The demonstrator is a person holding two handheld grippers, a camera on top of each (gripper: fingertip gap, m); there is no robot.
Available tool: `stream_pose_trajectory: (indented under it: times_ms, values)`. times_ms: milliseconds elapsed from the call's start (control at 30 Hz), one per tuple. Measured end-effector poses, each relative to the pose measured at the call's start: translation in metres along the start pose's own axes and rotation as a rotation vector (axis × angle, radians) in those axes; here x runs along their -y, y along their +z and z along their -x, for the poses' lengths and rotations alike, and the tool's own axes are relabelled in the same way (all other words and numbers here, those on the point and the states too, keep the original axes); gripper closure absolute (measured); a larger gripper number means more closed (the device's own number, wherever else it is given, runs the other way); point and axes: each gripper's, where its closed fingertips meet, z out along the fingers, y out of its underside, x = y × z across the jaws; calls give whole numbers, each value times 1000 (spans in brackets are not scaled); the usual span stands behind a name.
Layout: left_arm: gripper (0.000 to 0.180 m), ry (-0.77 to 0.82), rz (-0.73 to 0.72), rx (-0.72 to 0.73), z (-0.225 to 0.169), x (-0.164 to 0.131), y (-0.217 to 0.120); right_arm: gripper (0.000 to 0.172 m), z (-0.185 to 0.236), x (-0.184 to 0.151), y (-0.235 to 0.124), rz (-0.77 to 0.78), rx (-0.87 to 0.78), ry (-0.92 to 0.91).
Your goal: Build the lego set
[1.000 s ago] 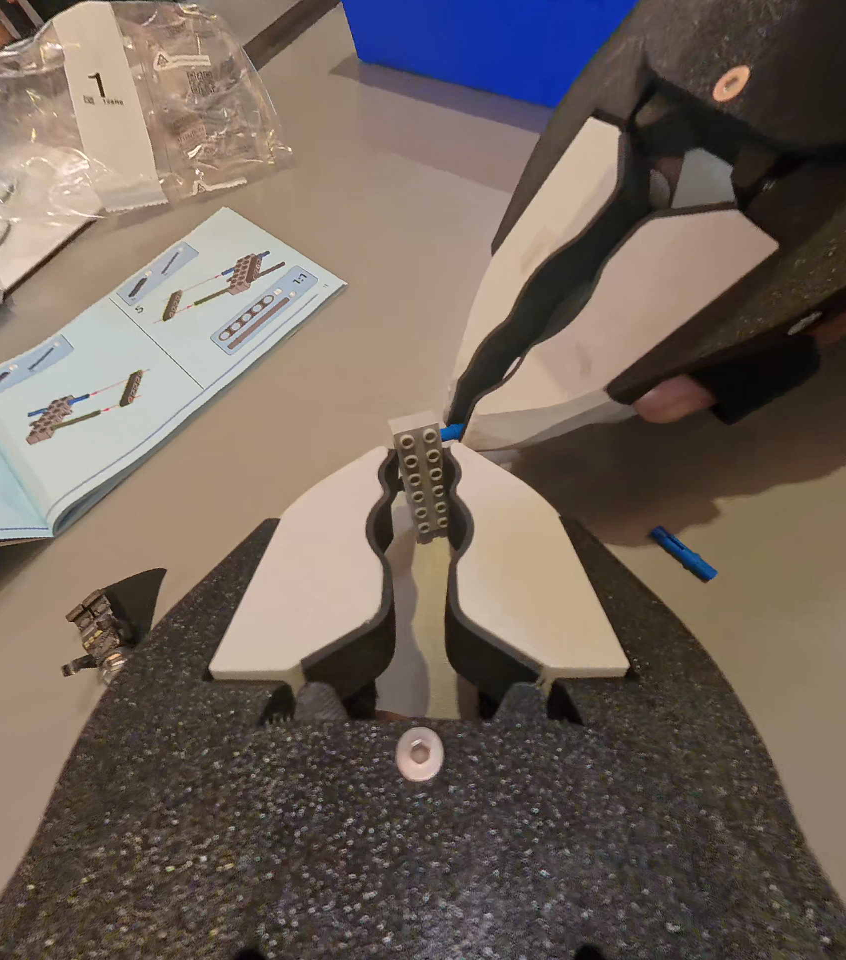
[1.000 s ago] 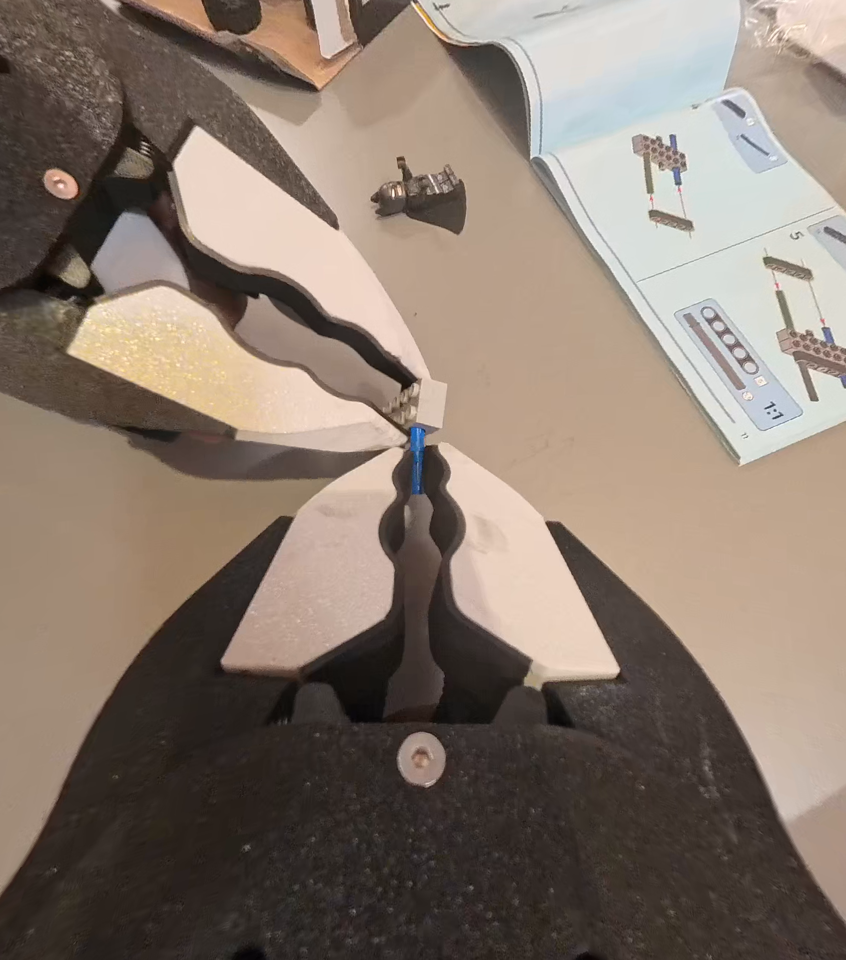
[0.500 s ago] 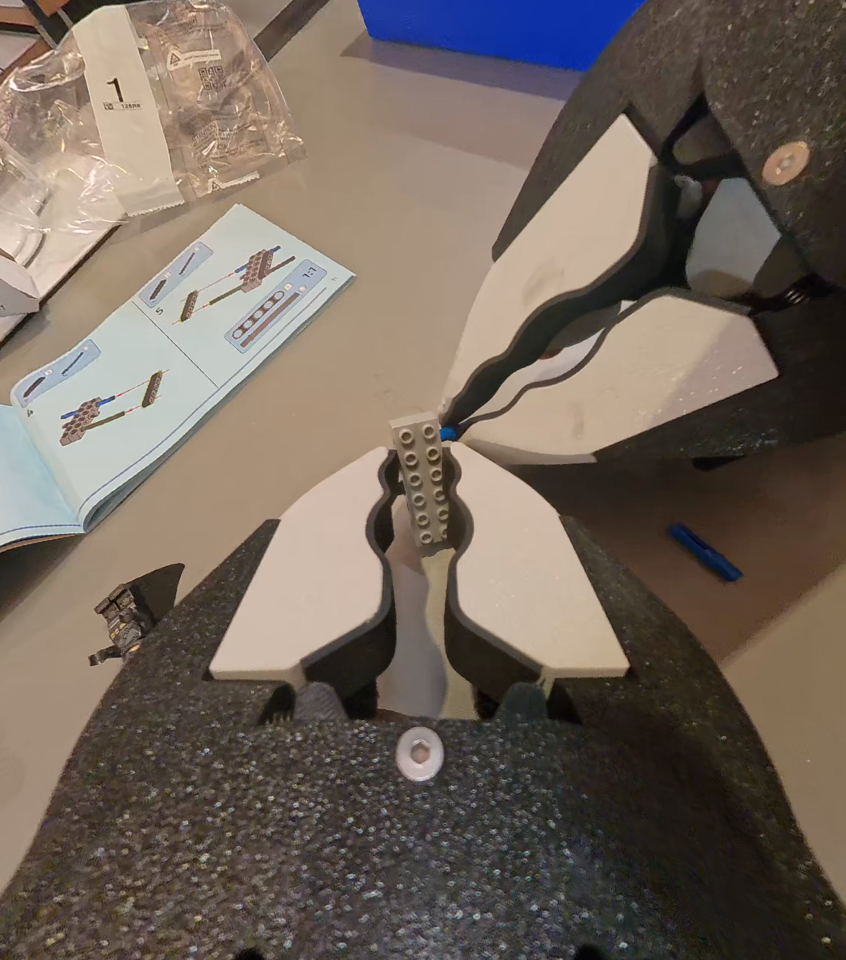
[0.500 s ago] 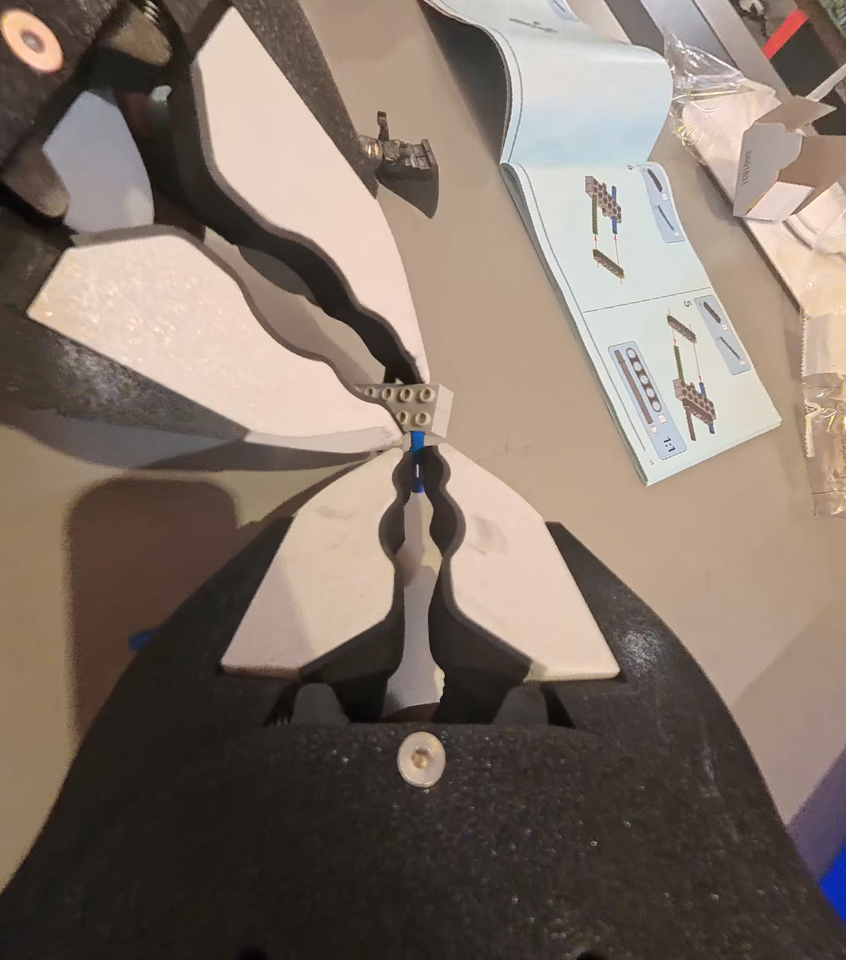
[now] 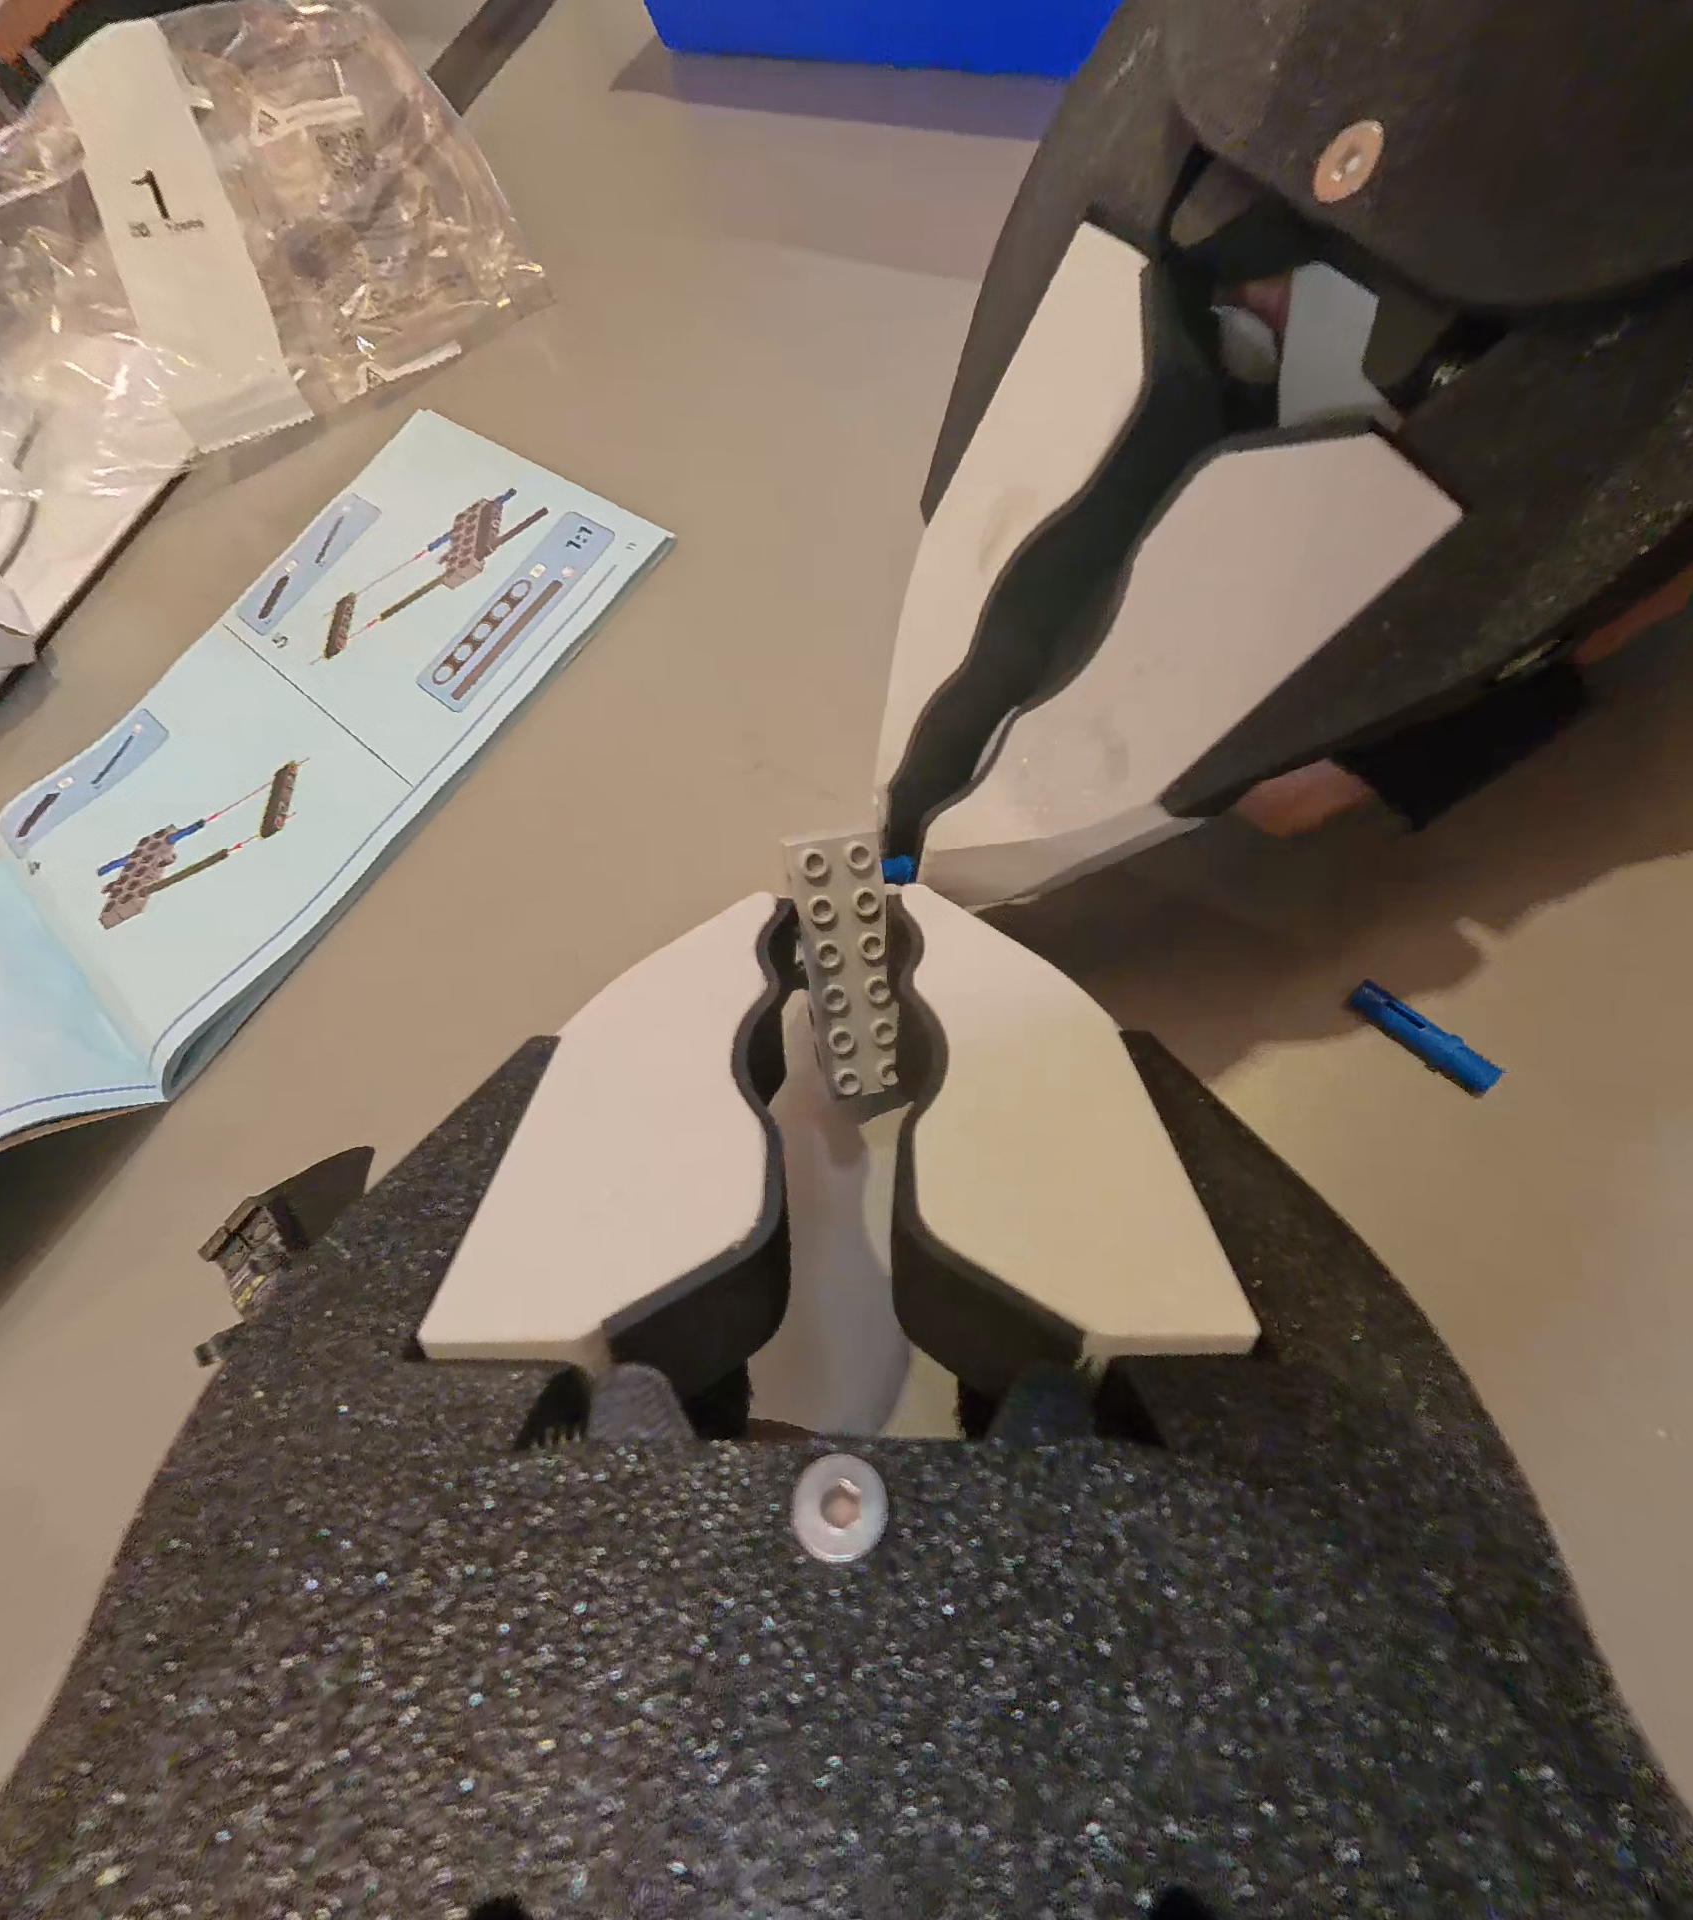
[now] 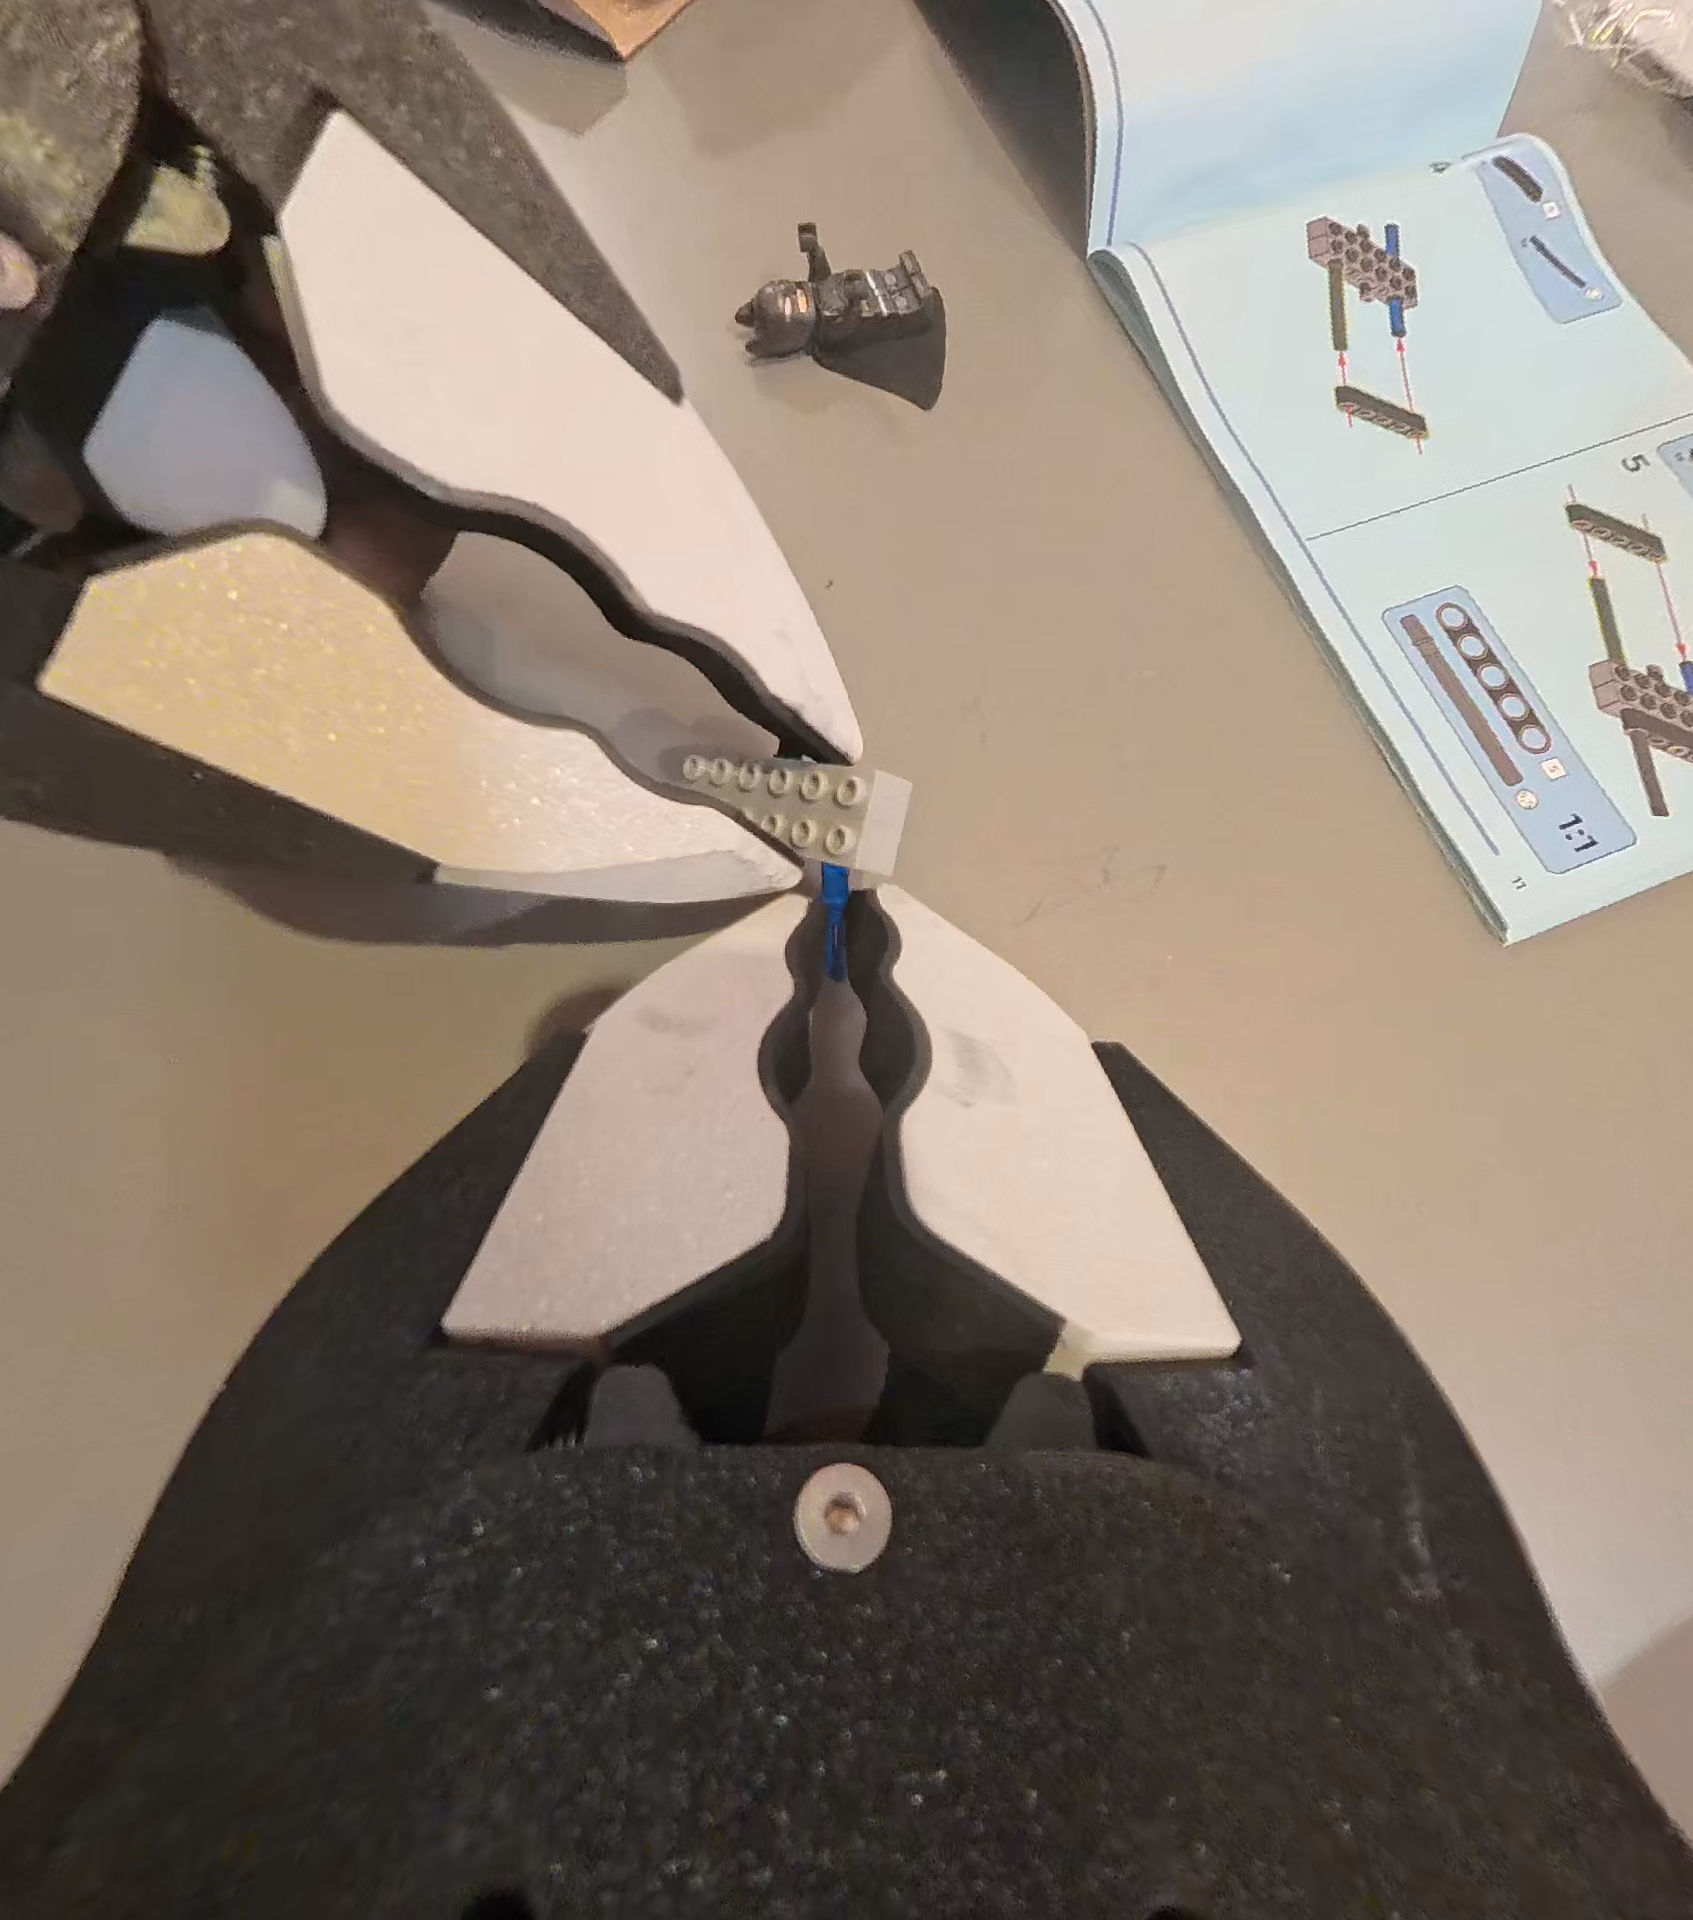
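My left gripper (image 5: 847,920) is shut on a grey studded brick (image 5: 847,961), held lengthwise between the pads with its far end sticking out past the fingertips. My right gripper (image 6: 834,914) is shut on a thin blue pin (image 6: 831,925), whose tip meets the side of the grey brick (image 6: 800,805) near its free end. In the left wrist view the right gripper (image 5: 909,831) comes in from the upper right, with the blue pin's tip (image 5: 896,865) at the brick's side. Both are held above the grey table (image 5: 717,416).
A second blue pin (image 5: 1424,1036) lies on the table to the right. An open light-blue instruction booklet (image 5: 229,748) lies to the left, clear plastic bags (image 5: 198,208) beyond it. A small dark figure (image 6: 842,312) lies near the booklet (image 6: 1507,520). A blue box (image 5: 873,31) stands at the far edge. My two grippers' fingertips are within a few centimetres of each other.
Both grippers have tilted and shifted a little while staying tip to tip. The brick and the pin stay in their grasps, and the pin's tip stays at the brick's side.
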Motion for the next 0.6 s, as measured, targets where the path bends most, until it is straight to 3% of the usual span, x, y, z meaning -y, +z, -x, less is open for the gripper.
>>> stream_pose_trajectory:
  times_ms: [267, 600]
  values:
    - [154, -121, -11, -210, -4, 1, -7, 167, 2, 3, 0, -16, -12, -108]
    - [150, -158, 9, -333, 4, -6, -16, 167, 8, 0, 2, 4, 1, -186]
